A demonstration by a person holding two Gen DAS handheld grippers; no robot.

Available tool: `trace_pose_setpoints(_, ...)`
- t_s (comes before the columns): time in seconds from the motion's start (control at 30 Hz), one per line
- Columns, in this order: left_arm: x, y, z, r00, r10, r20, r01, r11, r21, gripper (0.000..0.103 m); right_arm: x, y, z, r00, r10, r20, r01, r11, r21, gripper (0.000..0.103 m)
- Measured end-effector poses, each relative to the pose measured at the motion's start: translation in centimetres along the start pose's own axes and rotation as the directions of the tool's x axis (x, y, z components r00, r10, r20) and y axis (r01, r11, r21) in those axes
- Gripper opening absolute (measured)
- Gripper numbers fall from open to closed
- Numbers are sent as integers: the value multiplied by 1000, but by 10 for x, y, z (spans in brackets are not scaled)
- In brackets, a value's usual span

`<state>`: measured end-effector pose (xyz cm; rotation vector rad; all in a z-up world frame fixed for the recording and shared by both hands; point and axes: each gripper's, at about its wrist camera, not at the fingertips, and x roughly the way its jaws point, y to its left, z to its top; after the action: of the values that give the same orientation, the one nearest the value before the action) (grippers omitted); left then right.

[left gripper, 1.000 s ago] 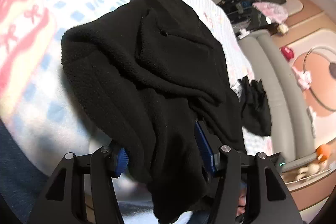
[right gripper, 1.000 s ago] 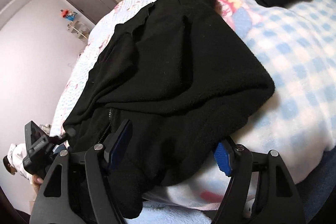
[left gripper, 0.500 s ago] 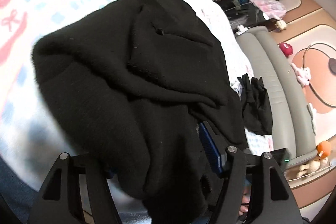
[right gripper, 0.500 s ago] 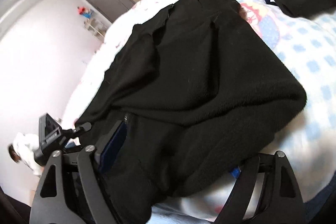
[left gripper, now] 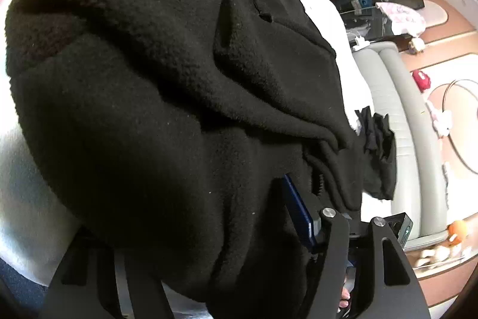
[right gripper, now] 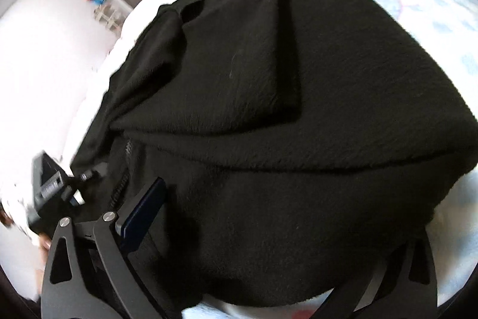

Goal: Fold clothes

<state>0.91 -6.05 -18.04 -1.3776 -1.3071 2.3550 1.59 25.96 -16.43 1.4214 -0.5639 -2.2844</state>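
On the bed (right gripper: 442,8), near its edge, one black fleece jacket (left gripper: 167,97) is being bunched between both tools. Left gripper (left gripper: 194,244): jaws closing around fleece; grip cannot be told. Right gripper (right gripper: 283,235): jaws wide, fleece between. Second dark garment (left gripper: 378,157): one, beside.

Legible text, labels, brands, numbers, signs: none. The other gripper's black housing (right gripper: 47,184), just left of the black fleece garment (right gripper: 269,109), carries small pale markings, too blurred to read. The bedsheet (right gripper: 433,8) beside the garment bears printed pictures only.
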Motion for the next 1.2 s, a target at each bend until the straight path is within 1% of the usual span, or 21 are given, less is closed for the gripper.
trace_pose_setpoints(0.03, -3, -3, 0, 1000, 2, 2, -2, 1000, 10, 64, -5, 4, 3, 1000, 17, 15, -17, 1000, -1, 80)
trace_pose_setpoints(0.1, -8, -14, 0, 999, -25, 20, 24, 998, 59, 63, -16, 13, 8, 996, 68, 49, -67, 997, -25, 71)
trace_pose_setpoints(0.13, -11, -18, -1, 998, -53, 35, 50, 995, 83, 63, -21, 18, 9, 993, 100, 66, -97, 994, -46, 68)
trace_pose_setpoints(0.2, -10, -22, -1, 995, -88, 44, 83, 991, 104, 63, -26, 24, 5, 984, 158, 87, -151, 985, -82, 67)
trace_pose_setpoints(0.27, 6, -13, -1, 999, -53, 6, 52, 996, 68, 62, -12, 17, 1, 987, 150, 56, -146, 987, -64, 67)
trace_pose_setpoints(0.33, 15, -4, -1, 1000, -31, 0, 31, 999, 33, 53, 0, 7, -1, 988, 147, 35, -147, 989, -11, 51)
trace_pose_setpoints(0.43, 15, -8, 1, 1000, -30, -8, 30, 999, 42, 55, 16, -7, -3, 989, 147, 5, -147, 987, 72, 53)
trace_pose_setpoints(0.47, 15, -9, 1, 1000, -23, -9, 23, 998, 54, 55, 16, -8, -4, 988, 152, 2, -152, 986, 73, 54)
trace_pose_setpoints(0.57, 14, -19, 0, 1000, 28, -6, -27, 994, 106, 47, 18, -4, -4, 987, 163, -8, -162, 985, 55, 55)
trace_pose_setpoints(0.6, 12, -21, 1, 999, 44, -5, -43, 990, 134, 41, 18, -2, -4, 987, 159, -13, -158, 986, 50, 55)
trace_pose_setpoints(0.63, 9, -24, 0, 998, 58, -4, -57, 984, 166, 34, 16, 2, -4, 989, 148, -13, -147, 988, 43, 49)
trace_pose_setpoints(0.67, 7, -29, -2, 998, 61, -3, -60, 980, 191, 32, 14, 4, -5, 991, 135, -9, -134, 991, 29, 44)
trace_pose_setpoints(0.73, 4, -34, -5, 998, 60, -1, -58, 974, 219, 25, 8, 13, -7, 993, 117, 1, -117, 993, -24, 23)
trace_pose_setpoints(0.77, 1, -37, -6, 998, 69, 9, -69, 968, 241, 25, 3, 19, -9, 994, 108, 11, -108, 993, -54, 20)
trace_pose_setpoints(0.8, -2, -40, -7, 997, 74, 22, -77, 964, 256, 20, 0, 23, -10, 995, 100, 23, -98, 992, -79, 17)
trace_pose_setpoints(0.87, -14, -46, -7, 997, 50, 65, -66, 960, 271, 14, -11, 30, -16, 995, 85, 50, -79, 991, -107, 12)
trace_pose_setpoints(0.93, -31, -52, -6, 991, 32, 132, -69, 957, 282, 12, -24, 24, -15, 989, 119, 87, -116, 992, -41, 8)
trace_pose_setpoints(0.97, -39, -58, -5, 987, 26, 160, -73, 952, 297, 11, -30, 22, -15, 983, 148, 109, -149, 989, -2, 7)
trace_pose_setpoints(1.0, -45, -67, -3, 984, 16, 176, -74, 942, 328, 11, -39, 23, -14, 980, 151, 132, -152, 988, -3, 7)
trace_pose_setpoints(1.13, -62, -106, 11, 978, -22, 205, -77, 884, 460, 11, -88, 25, 3, 967, 173, 188, -153, 981, -119, 7)
trace_pose_setpoints(1.2, -68, -116, 19, 976, -53, 213, -61, 867, 494, 11, -106, 34, 13, 959, 190, 210, -152, 971, -182, 7)
